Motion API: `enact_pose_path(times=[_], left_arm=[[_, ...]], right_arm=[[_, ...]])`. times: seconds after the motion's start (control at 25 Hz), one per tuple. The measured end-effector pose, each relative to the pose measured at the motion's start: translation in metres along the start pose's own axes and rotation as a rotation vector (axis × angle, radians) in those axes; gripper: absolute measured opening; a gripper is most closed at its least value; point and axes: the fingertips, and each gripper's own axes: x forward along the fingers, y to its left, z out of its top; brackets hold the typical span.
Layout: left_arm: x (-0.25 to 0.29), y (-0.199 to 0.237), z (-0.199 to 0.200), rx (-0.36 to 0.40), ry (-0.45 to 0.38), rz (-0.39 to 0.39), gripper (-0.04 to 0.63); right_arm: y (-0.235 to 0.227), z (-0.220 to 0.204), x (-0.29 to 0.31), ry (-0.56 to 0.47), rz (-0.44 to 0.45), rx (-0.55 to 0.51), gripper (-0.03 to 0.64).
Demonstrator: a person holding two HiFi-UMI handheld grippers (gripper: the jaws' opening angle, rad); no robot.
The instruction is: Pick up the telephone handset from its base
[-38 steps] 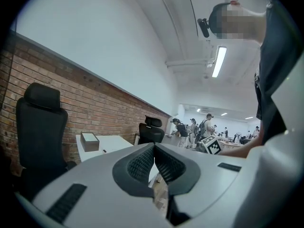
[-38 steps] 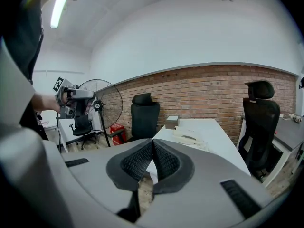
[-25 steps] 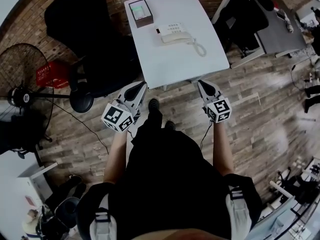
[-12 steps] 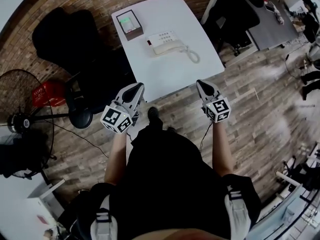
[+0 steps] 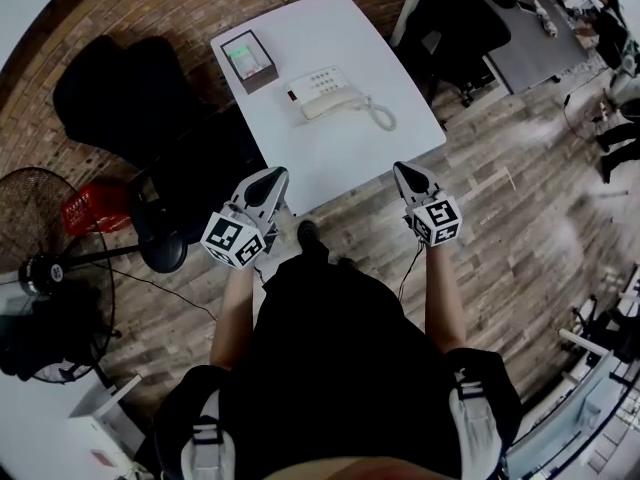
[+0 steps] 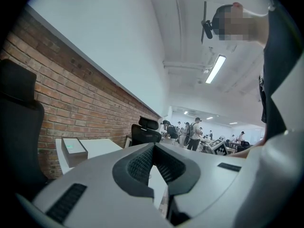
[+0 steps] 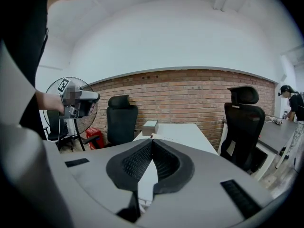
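A white telephone (image 5: 320,92) lies on the white table (image 5: 345,153) in the head view. Its handset (image 5: 332,105) rests on the base, and a coiled cord (image 5: 378,115) trails to the right. My left gripper (image 5: 270,176) is at the table's near edge, left of centre, jaws shut with nothing between them (image 6: 153,146). My right gripper (image 5: 406,169) hangs at the near right edge, also shut and holding nothing (image 7: 152,140). Both are well short of the phone. In the right gripper view the table (image 7: 183,132) shows ahead, with the phone mostly hidden by the jaws.
A grey box with a green screen (image 5: 248,58) sits at the table's far left corner. Black office chairs stand to the left (image 5: 130,98) and the far right (image 5: 455,28). A floor fan (image 5: 45,288) and a red crate (image 5: 88,206) are on the left. People stand in the background.
The view has shifted: table and phone now lie more to the left and nearer to both grippers. Both grippers stay shut and empty.
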Motion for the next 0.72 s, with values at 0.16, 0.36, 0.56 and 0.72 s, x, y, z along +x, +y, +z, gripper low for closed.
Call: enact_pose_path(times=[0.16,0.36,0.56,0.72], left_arm=[[0.002,0.012,0.002,0.0,0.003,-0.017,0.018],[0.001,0.034,0.005,-0.004,0.008,-0.03,0.018],[0.003,0.051,0.011,0.006,0.021,-0.069,0.018],[0.005,0.066,0.015,0.031,0.038,-0.092,0.018]], right_arm=[[0.002,0.003,0.01,-0.001,-0.012,0.001,-0.003],[0.008,0.008,0.027,0.007,-0.029,0.0,-0.003],[0.012,0.014,0.039,0.005,-0.061,0.008,-0.003],[0.017,0.012,0.054,-0.002,-0.08,0.025,-0.003]])
